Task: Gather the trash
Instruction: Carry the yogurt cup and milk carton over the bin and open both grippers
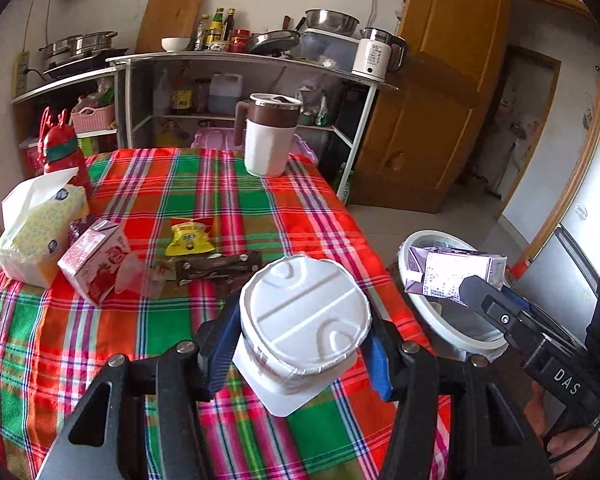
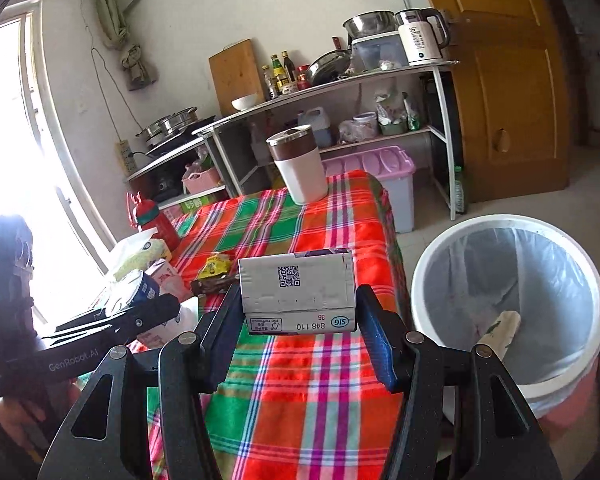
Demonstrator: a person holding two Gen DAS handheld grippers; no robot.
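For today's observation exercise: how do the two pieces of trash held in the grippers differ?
The yogurt cup is round with a foil lid; the drink carton is a rectangular box. The left hand-held gripper holds the cup above the tablecloth; the right hand-held gripper holds the carton nearer the bin. Both are clamped.

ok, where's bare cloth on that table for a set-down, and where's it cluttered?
Free: the near plaid tablecloth below the pink strawberry milk carton, and the stretch between the yellow snack packet and the white-and-brown lidded jug. Crowded: the left edge, where the yellow tissue pack, carton, packet and dark wrapper cluster.
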